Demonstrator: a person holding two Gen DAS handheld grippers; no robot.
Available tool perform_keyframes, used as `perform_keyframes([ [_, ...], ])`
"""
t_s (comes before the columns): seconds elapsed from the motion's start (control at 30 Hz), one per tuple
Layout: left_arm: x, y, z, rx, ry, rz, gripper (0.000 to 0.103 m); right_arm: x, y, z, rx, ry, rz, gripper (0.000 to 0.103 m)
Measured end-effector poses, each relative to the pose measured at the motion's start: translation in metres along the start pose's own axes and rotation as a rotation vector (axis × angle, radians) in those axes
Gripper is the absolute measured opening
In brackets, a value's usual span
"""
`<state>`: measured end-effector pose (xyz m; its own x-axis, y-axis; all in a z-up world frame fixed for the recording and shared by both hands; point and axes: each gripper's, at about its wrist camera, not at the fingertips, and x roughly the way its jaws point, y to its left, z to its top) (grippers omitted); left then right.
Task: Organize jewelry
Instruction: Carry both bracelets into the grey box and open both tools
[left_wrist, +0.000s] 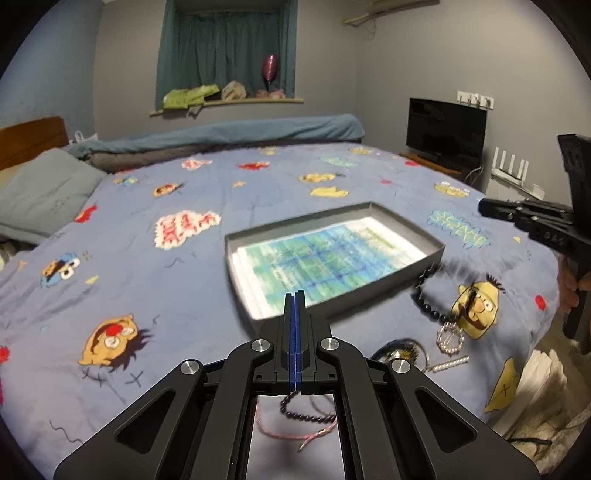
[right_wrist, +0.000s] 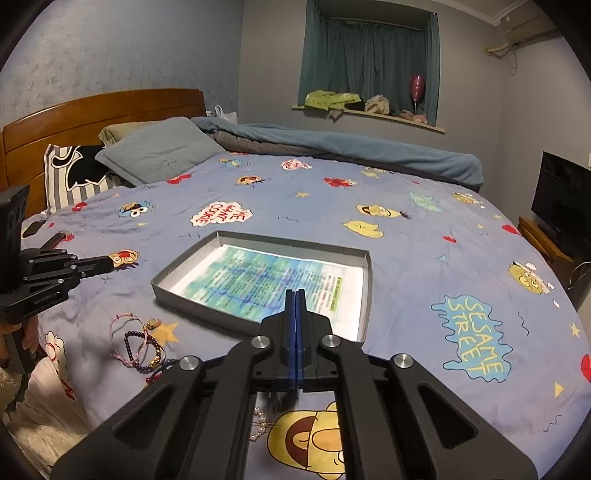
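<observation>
A shallow grey tray (left_wrist: 410, 218) lies on the bed (left_wrist: 147, 251); it holds only a sheet of printed blue-green paper (left_wrist: 325, 258), no jewelry. The left gripper (left_wrist: 294, 295) hangs over the tray's near edge, fingers pressed together, a dark bead bracelet (left_wrist: 306, 415) dangling beneath them. The right gripper (right_wrist: 295, 295) hangs over the tray's near edge too, fingers pressed together on something dark and blurred. More bracelets (right_wrist: 142, 347) lie on the bed just near the tray.
</observation>
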<state>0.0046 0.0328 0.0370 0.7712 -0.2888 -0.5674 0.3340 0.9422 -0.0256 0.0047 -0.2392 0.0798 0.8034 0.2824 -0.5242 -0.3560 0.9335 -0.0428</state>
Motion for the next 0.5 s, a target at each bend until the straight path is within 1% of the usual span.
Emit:
perform_keyframes([
  [0.07,0.014,0.009,-0.009,-0.045,0.071,-0.006,0.001,0.004,0.001,-0.003,-0.013,0.014,-0.003,0.0],
  [0.1,0.02,0.013,-0.015,-0.07,0.101,-0.021,0.001,0.008,0.001,-0.006,-0.012,0.028,-0.003,0.0],
  [0.13,0.027,0.018,-0.021,-0.093,0.133,-0.031,0.003,0.011,0.001,-0.008,-0.008,0.039,-0.003,0.0],
  [0.17,0.033,0.021,-0.029,-0.102,0.162,-0.021,0.005,0.016,-0.002,-0.013,0.002,0.061,-0.001,0.0],
  [0.2,0.036,0.023,-0.035,-0.1,0.179,0.002,0.014,0.021,-0.004,-0.017,0.012,0.08,0.001,0.0],
  [0.23,0.039,0.025,-0.04,-0.098,0.19,0.024,0.031,0.026,-0.007,-0.022,0.019,0.101,-0.003,0.0],
  [0.3,0.039,0.031,-0.049,-0.107,0.2,0.049,0.047,0.034,-0.012,-0.032,0.029,0.139,-0.018,0.002],
  [0.4,0.038,0.036,-0.056,-0.111,0.204,0.064,0.047,0.046,-0.023,-0.048,0.052,0.192,-0.041,0.01],
  [0.43,0.038,0.038,-0.057,-0.112,0.209,0.064,0.047,0.052,-0.027,-0.055,0.064,0.216,-0.047,0.018],
  [0.47,0.038,0.039,-0.059,-0.115,0.216,0.057,0.047,0.055,-0.029,-0.059,0.072,0.23,-0.046,0.028],
  [0.5,0.039,0.04,-0.061,-0.118,0.222,0.051,0.047,0.059,-0.032,-0.063,0.079,0.245,-0.045,0.032],
])
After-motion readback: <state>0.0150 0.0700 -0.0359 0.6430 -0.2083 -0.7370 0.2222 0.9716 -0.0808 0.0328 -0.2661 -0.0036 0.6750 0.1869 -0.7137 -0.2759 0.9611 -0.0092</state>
